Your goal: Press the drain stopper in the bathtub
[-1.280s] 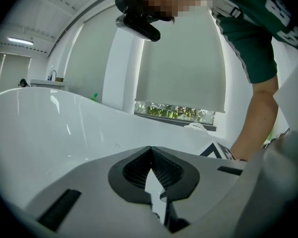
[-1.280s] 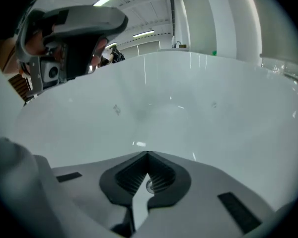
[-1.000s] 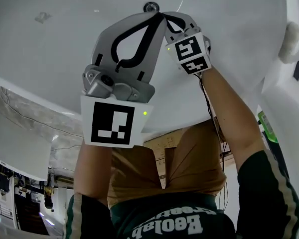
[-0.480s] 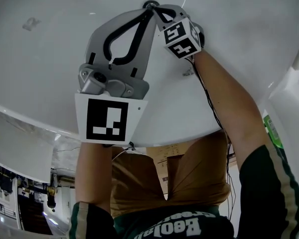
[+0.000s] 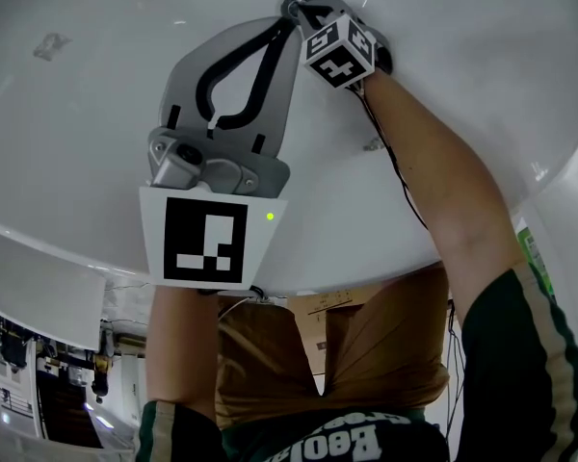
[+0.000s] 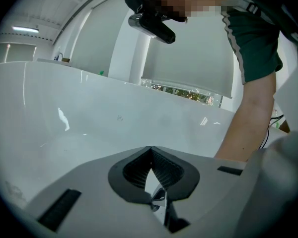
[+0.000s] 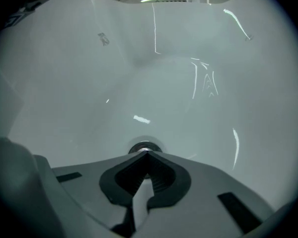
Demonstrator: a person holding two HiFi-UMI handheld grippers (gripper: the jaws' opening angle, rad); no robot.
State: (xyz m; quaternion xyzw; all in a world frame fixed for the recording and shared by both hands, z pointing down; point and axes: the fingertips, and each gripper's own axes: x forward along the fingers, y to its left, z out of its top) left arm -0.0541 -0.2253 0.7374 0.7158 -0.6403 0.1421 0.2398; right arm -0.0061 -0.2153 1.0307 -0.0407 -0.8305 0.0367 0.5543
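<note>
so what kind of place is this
Inside a white bathtub, likely standing in a big workshop or showroom, not a home bathroom: its curved wall, a round metal drain stopper, overhead strip lights.
</note>
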